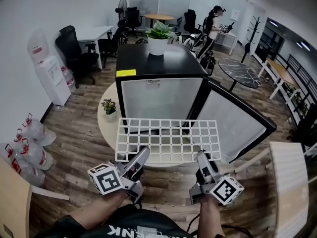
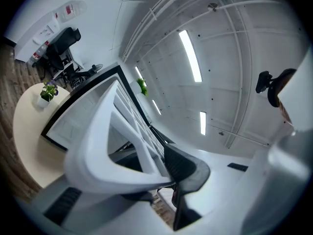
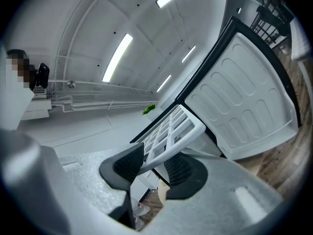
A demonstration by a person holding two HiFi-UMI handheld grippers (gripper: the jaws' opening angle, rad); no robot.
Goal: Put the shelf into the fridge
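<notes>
A white grid shelf (image 1: 168, 139) hangs level in front of the black mini fridge (image 1: 158, 66), its far edge at the fridge's open front. The fridge door (image 1: 237, 120) stands swung open to the right. My left gripper (image 1: 141, 157) is shut on the shelf's near edge at the left, and my right gripper (image 1: 202, 158) is shut on the same edge at the right. In the left gripper view the shelf (image 2: 105, 131) runs from my left gripper (image 2: 142, 180) toward the fridge. In the right gripper view my right gripper (image 3: 152, 163) clamps the shelf (image 3: 171, 131) between its dark pads (image 3: 128, 161).
The fridge sits on a round table (image 1: 106, 130) with a small potted plant (image 1: 109, 106). A larger plant (image 1: 158, 36) stands on the fridge top. A water dispenser (image 1: 49, 73) and filled bags (image 1: 25, 143) line the left wall. A pale board (image 1: 290, 182) lies at right. A person (image 1: 210, 24) stands far back.
</notes>
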